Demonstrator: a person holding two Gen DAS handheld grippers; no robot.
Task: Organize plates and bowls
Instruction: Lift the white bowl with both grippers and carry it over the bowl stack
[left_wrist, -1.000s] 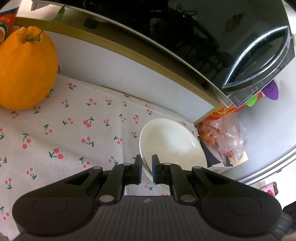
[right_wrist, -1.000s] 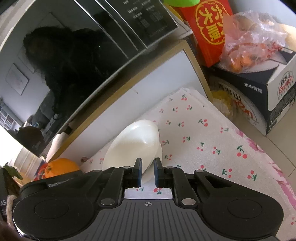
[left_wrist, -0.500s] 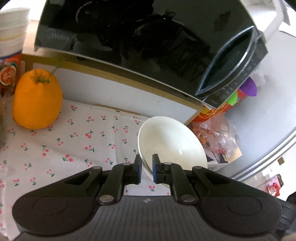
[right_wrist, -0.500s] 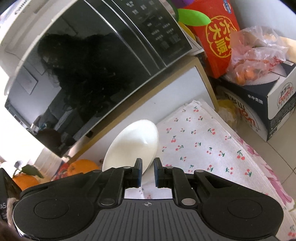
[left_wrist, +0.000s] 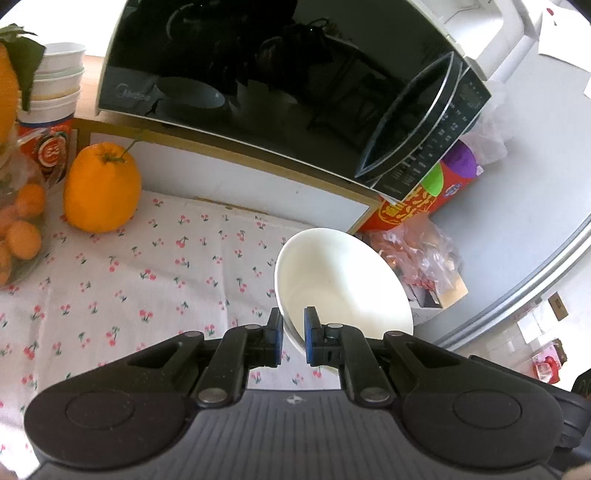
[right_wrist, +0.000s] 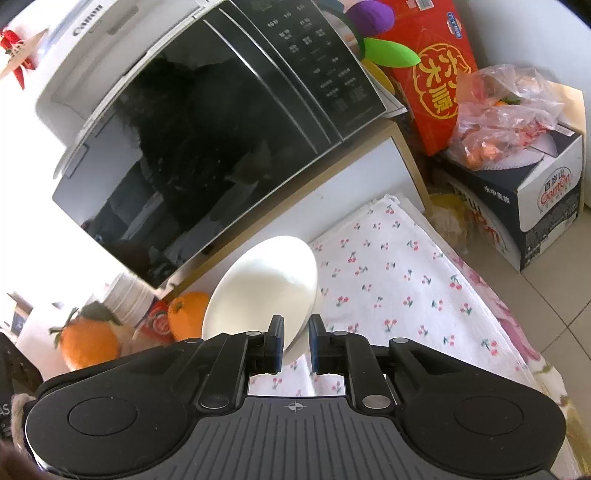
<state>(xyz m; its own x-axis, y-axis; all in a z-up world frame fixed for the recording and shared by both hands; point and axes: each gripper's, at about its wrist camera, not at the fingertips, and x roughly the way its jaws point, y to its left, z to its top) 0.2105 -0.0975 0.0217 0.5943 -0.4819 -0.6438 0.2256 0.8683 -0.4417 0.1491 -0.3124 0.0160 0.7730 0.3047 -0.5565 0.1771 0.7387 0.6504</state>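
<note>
1. The left gripper (left_wrist: 293, 334) is clamped on the rim of a glossy white ceramic bowl (left_wrist: 343, 284), and the right gripper (right_wrist: 295, 341) pinches a white bowl (right_wrist: 262, 284) the same way. Whether this is one bowl held at two edges or two bowls, I cannot tell.
2. In each view the bowl rises straight ahead of the fingertips, tilted, clear of the cherry-printed white cloth (left_wrist: 155, 280), so any set-down likely means lowering and levelling it (neither hand looks nearer to a resting place).
3. The left view alone shows the bowl's hollow inside, a large orange citrus fruit (left_wrist: 101, 188) and stacked paper cups (left_wrist: 55, 88).
4. The right view alone shows the bowl's rounded underside, the dark cardboard box (right_wrist: 532, 206) and the black glass-fronted microwave's (right_wrist: 207, 147) keypad.
</note>
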